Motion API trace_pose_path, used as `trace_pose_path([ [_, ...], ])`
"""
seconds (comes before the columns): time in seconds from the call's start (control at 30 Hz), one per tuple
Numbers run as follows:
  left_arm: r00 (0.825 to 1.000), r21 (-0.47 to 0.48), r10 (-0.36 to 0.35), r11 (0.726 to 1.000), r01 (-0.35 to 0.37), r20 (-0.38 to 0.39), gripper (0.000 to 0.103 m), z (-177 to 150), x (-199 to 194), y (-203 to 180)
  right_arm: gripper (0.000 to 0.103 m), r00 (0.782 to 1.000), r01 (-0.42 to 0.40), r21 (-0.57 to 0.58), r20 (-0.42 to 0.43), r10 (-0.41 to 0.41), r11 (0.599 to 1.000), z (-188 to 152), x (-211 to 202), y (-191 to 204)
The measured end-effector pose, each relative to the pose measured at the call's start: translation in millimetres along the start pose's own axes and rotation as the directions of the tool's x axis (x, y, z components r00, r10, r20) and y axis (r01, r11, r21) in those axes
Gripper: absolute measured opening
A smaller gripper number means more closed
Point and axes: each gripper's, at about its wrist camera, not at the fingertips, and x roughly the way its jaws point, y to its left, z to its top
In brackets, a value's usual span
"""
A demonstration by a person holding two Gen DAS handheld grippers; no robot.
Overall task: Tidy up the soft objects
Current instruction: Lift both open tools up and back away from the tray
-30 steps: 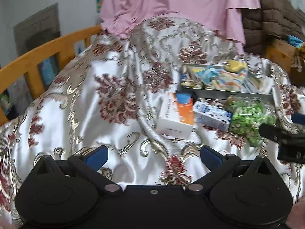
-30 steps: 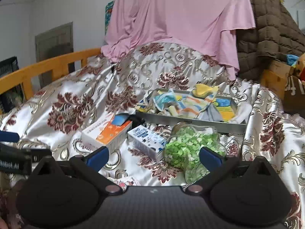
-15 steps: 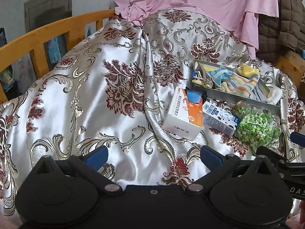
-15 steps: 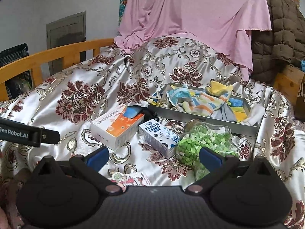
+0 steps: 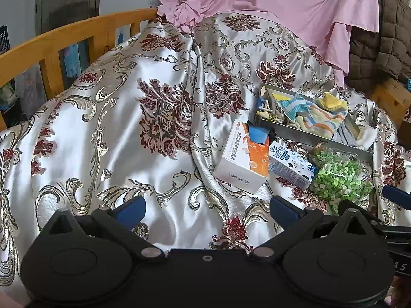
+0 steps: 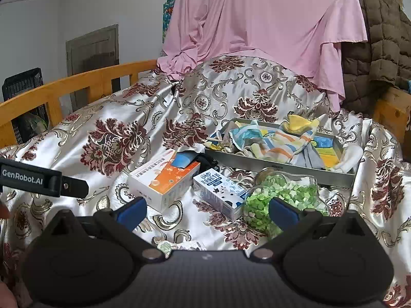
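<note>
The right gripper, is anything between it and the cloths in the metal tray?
Yes. The right gripper, jaws open and empty, faces the cloths across a blue-and-white carton and a clear container of green pieces, both lying just before the metal tray.

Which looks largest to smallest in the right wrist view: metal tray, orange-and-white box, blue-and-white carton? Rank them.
1. metal tray, largest, though farthest away.
2. orange-and-white box.
3. blue-and-white carton, a bit smaller than the box at similar nearness.

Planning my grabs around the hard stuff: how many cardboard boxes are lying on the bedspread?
2. The orange-and-white box lies left of the blue-and-white carton, both in front of the metal tray. More could be hidden under the cloths.
</note>
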Motion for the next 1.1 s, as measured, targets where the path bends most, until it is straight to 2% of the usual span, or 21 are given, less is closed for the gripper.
trace_pose_path([
  [0.37,0.999,0.007,0.052,0.999,-0.053,0.004,0.102,14.7,21.0,0.3,0.103,0.999,-0.04,0.083,-0.02,0.042,0.996,5.7,15.8,-12.5],
  [0.7,0.996,-0.006,0.06,0.998,-0.061,-0.069,0.102,29.8,51.2,-6.1,0.103,0.998,-0.037,0.142,-0.048,0.044,0.989,10.5,31.9,-21.8],
  [0.83,0.995,0.02,0.074,0.997,-0.072,-0.068,0.102,38.4,55.6,-12.8,0.103,0.998,-0.018,0.152,-0.054,0.027,0.988,15.2,31.4,-22.5],
  [1.1,0.992,0.062,0.097,0.994,-0.092,-0.077,0.102,63.2,55.2,-35.7,0.103,1.0,0.004,0.141,0.003,-0.005,0.99,26.8,11.5,-23.1],
])
